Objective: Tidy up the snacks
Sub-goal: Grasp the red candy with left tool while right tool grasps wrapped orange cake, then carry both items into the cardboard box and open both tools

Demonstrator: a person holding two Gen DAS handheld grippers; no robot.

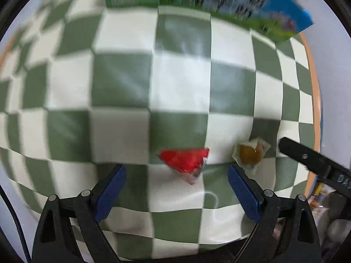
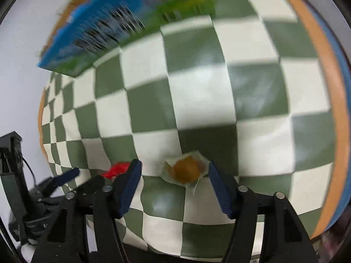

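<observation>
Now, with both grippers spread wide, lower your right gripper (image 2: 174,172) squarely over the brown snack (image 2: 186,171), your left gripper (image 1: 176,175) over the red snack (image 1: 186,160), then squeeze gently.

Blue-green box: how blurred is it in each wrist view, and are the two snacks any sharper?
Left wrist: box print smeared unreadable; red snack and brown snack soft but distinct. Right wrist: box streaked too, brown snack fairly clear, fisheye bends the checkered cloth.

Left tool (image 1: 176,183) open w/ red snack (image 1: 186,160) btwn blue pads (image 1: 111,194).
</observation>
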